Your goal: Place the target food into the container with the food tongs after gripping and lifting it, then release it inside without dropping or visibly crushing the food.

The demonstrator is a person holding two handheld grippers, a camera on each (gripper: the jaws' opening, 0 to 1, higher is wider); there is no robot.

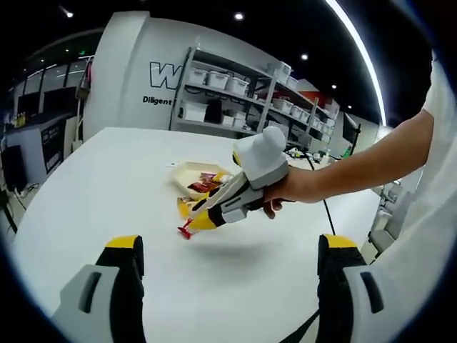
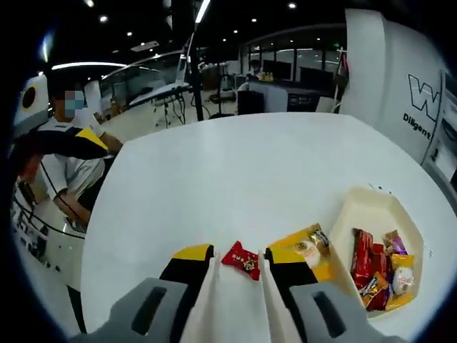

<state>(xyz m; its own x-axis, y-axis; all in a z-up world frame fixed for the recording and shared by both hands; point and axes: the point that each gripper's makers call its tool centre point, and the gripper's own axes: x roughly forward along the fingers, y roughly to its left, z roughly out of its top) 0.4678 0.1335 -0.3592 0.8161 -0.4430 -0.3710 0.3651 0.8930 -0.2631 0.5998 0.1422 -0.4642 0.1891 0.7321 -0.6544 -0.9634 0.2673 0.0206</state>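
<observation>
Candy in a red wrapper (image 2: 241, 259) sits between the tips of the cream food tongs (image 2: 239, 307) that our right gripper (image 2: 237, 263) carries, low in the middle of the right gripper view. The tongs' two arms run up between the yellow-tipped fingers (image 2: 189, 259), which press on them from both sides, so we read this gripper as clamped on the tongs, and the tongs as pinching the candy at its edges. Whether the candy is lifted off the white table (image 2: 235, 179) we cannot tell from here.

From the left gripper view we see the same right gripper (image 1: 214, 207) held by a hand (image 1: 289, 189) at the centre of the frame, the tongs slanting down to the left with the red candy (image 1: 186, 230) at their tip, just above the table (image 1: 107, 193).

Just right of the candy lies a yellow snack packet (image 2: 303, 251), and beyond it, at lower right, the cream container (image 2: 371, 207) holds several wrapped snacks (image 2: 378, 271).

Our left gripper (image 1: 228, 261) hangs wide open with nothing between its fingers (image 1: 125, 261).
</observation>
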